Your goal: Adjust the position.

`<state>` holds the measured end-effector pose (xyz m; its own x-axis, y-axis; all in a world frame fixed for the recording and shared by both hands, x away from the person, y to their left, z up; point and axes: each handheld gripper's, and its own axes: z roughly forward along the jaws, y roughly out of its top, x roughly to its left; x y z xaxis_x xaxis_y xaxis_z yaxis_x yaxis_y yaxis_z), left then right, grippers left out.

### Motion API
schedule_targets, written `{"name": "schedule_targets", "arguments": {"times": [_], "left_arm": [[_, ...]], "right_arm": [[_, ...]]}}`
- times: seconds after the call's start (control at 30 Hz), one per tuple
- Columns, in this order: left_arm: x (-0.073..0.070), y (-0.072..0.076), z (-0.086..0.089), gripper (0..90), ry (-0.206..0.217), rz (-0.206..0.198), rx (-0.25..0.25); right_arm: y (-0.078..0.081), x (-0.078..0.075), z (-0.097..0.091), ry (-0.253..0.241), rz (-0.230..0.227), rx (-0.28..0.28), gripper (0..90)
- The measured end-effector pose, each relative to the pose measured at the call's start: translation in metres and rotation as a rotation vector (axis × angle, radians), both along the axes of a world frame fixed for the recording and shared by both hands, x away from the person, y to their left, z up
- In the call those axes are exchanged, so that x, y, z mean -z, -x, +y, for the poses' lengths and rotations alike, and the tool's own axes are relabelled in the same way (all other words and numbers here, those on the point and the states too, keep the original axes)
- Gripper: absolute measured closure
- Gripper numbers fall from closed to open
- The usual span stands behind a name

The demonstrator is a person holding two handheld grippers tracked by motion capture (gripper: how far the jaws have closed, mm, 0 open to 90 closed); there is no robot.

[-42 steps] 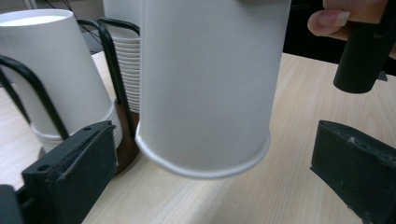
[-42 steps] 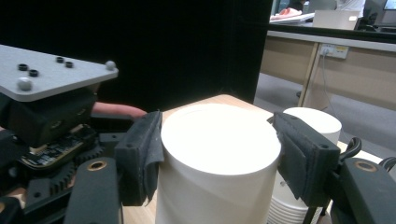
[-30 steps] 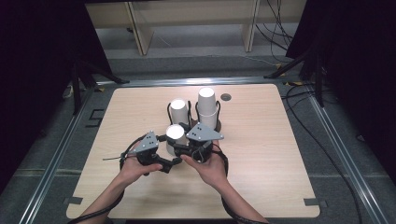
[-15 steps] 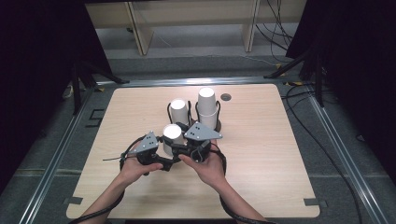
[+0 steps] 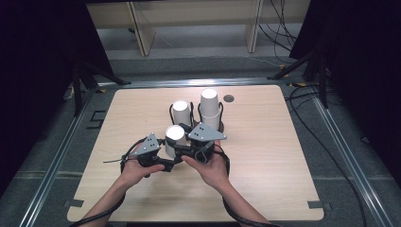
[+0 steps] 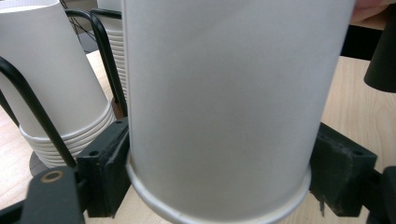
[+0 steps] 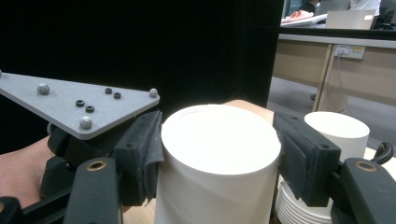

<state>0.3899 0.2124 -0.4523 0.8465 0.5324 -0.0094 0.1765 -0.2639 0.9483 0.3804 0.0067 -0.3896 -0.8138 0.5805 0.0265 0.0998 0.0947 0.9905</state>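
Observation:
An upside-down white paper cup (image 5: pixel 175 136) stands on the table between both hands. My left gripper (image 5: pixel 171 153) has just been closing. In the left gripper view its pads (image 6: pixel 105 172) lie against both sides of the cup (image 6: pixel 224 102) just above the rolled rim, and the left gripper (image 6: pixel 219 179) is shut on it. My right gripper (image 5: pixel 182 137) comes in from the right. Seen in the right gripper view, the right gripper (image 7: pixel 217 161) is shut on the cup (image 7: pixel 219 140) near its flat top, both pads (image 7: pixel 303 158) pressing.
Two stacks of upturned white cups (image 5: pixel 180 112) (image 5: pixel 209 106) stand in a black wire holder (image 5: pixel 171 113) just behind the held cup. A stack (image 6: pixel 51 84) is close on the left in the left gripper view. A small dark hole (image 5: pixel 229 98) marks the far tabletop.

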Motion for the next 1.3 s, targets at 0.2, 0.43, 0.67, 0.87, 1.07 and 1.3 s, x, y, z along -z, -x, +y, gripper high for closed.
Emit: {"name": "schedule_targets", "arguments": {"times": [0.2, 0.43, 0.67, 0.87, 1.07, 1.3], "left_arm": [[-0.0012, -0.0013, 0.0006, 21.1, -0.014, -0.016, 0.001], [-0.0034, -0.0022, 0.0003, 22.8, -0.040, -0.027, 0.005], [-0.0053, -0.0024, 0.0012, 25.0, -0.074, -0.032, 0.007], [-0.0090, -0.0022, 0.0024, 25.6, -0.093, -0.030, 0.005], [-0.0089, -0.0024, 0.0024, 26.0, -0.115, -0.028, 0.015], [-0.0087, -0.0008, 0.0034, 26.6, -0.147, -0.022, 0.020]], "right_arm": [[-0.0010, -0.0003, -0.0018, -0.013, 0.049, -0.006, 35.1], [-0.0036, -0.0011, -0.0036, -0.006, 0.025, -0.011, 34.8], [-0.0047, -0.0009, -0.0050, -0.006, 0.040, -0.020, 33.8], [-0.0055, 0.0013, -0.0033, 0.002, 0.082, -0.002, 15.0], [-0.0048, 0.0009, -0.0034, 0.030, 0.059, -0.027, 15.2], [-0.0052, -0.0003, -0.0084, 0.037, 0.036, -0.070, 15.3]]}}
